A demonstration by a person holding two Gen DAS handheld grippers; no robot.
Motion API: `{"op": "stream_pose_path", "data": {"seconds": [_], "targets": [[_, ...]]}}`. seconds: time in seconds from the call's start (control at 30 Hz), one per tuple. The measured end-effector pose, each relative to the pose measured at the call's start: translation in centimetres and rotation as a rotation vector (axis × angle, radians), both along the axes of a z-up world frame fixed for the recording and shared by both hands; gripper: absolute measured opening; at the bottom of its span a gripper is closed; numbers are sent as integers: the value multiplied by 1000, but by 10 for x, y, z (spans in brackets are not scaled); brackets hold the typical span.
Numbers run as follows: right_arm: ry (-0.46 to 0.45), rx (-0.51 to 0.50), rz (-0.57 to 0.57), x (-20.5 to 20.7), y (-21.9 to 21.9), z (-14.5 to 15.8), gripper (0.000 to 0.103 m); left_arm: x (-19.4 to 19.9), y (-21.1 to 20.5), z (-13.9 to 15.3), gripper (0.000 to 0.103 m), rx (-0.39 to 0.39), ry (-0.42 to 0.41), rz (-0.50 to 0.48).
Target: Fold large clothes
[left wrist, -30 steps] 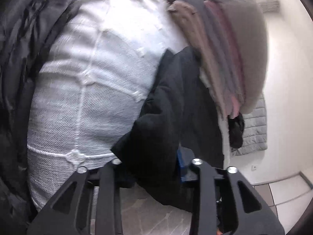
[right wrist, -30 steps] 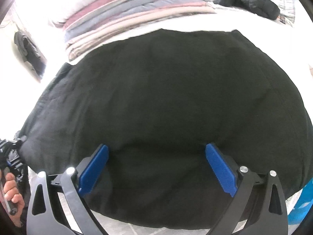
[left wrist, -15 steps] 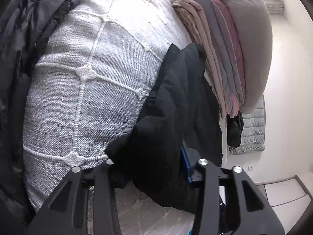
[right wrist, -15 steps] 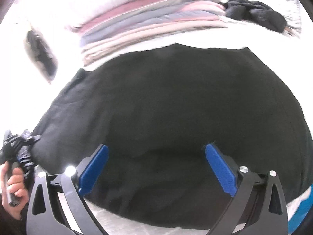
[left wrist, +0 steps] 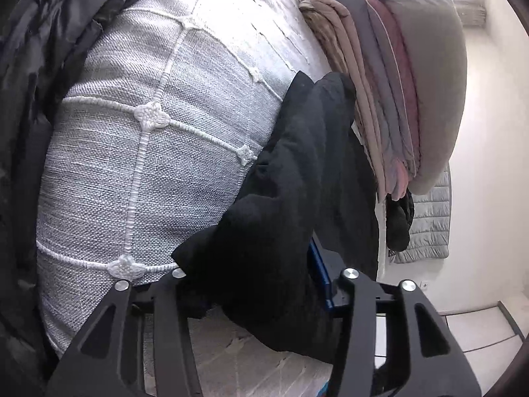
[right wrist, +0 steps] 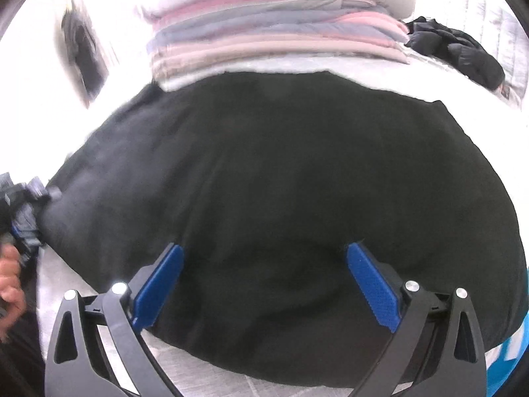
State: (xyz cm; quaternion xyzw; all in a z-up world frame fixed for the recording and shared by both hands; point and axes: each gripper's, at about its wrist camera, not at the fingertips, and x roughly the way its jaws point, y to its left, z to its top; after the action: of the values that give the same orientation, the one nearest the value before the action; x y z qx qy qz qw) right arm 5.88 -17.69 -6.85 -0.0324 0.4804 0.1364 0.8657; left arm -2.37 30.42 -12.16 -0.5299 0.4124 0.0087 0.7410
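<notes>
Black garment (right wrist: 281,205) lies spread flat over a pale grey bedspread (left wrist: 172,139) stitched with white cord lines and small crocheted flowers; this bedspread serves as the reference for everything else. In the right wrist view the dark cloth covers most of the bedspread's middle, its near hem sagging close to the front edge.

At one corner of the garment, seen in the left wrist view, a bunched fold of the black fabric rises off the bedspread and sits between the fingers of the left gripper (left wrist: 251,274). Its jaws are opening, with the cloth between them; one blue pad (left wrist: 319,274) shows beside the fabric while the other is hidden behind the fold, so whether the pads press on the cloth cannot be told.

The right gripper (right wrist: 264,281) hovers above the near hem of the garment with its two blue-padded fingers (right wrist: 158,284) spread wide; the black fabric lies beneath and between them, and neither pad pinches it.

Beyond the garment, at the far side of the bedspread, stands a stack of folded clothes (right wrist: 274,26) in pink, grey and beige. A dark puffy jacket (left wrist: 43,66) lies along the bedspread's side in the left wrist view. A person's hand (right wrist: 11,281) shows at the edge of the right wrist view, next to the garment's corner
</notes>
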Motion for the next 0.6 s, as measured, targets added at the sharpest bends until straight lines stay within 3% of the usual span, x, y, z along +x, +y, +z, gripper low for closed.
{"op": "stream_pose_path", "data": {"seconds": [0.1,0.27,0.43,0.5,0.6], "targets": [[-3,-10,-5,0,3,1,96,2,-1,1,49,9,2,-1],[-62,18,-4,-3,0,16,96,-2,-2,6,37,17,-42,-2],[-9,-8,-7,0,4,1,96,-3,-4,11,34,37,-62,-5],[-4,13,-6,-1,2,6,96,-3,-4,13,34,40,-66,-4],[-70,78,-8,-7,-4,21,96,-3,-3,14,34,32,-73,0]]}}
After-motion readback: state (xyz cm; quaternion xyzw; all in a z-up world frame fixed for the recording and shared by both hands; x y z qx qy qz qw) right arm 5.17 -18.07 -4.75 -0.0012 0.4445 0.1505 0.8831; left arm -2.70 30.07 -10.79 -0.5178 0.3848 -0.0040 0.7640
